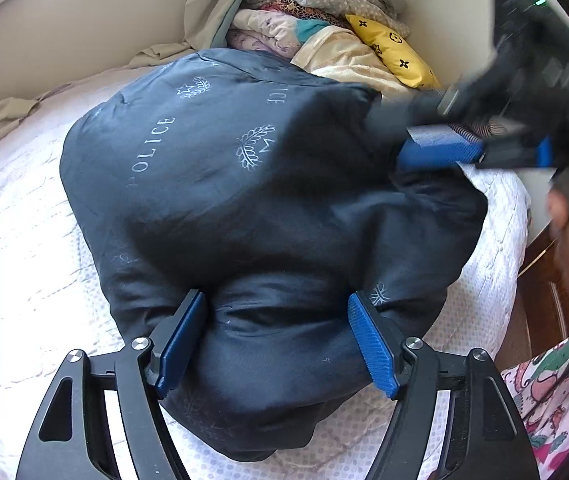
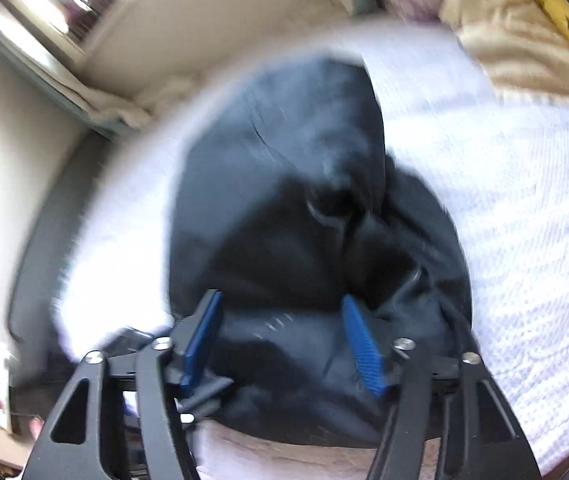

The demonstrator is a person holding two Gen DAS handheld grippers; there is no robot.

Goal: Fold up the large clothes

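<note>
Jacket's (image 1: 244, 200) POLICE lettering only in left view

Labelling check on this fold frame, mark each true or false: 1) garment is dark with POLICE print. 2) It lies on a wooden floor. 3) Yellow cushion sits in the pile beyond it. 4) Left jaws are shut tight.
1) True: the dark garment bears POLICE lettering.
2) False: it lies on a white bedspread.
3) True: a yellow cushion is in the bedding pile.
4) False: the left gripper stands open, cloth between its jaws.
</note>
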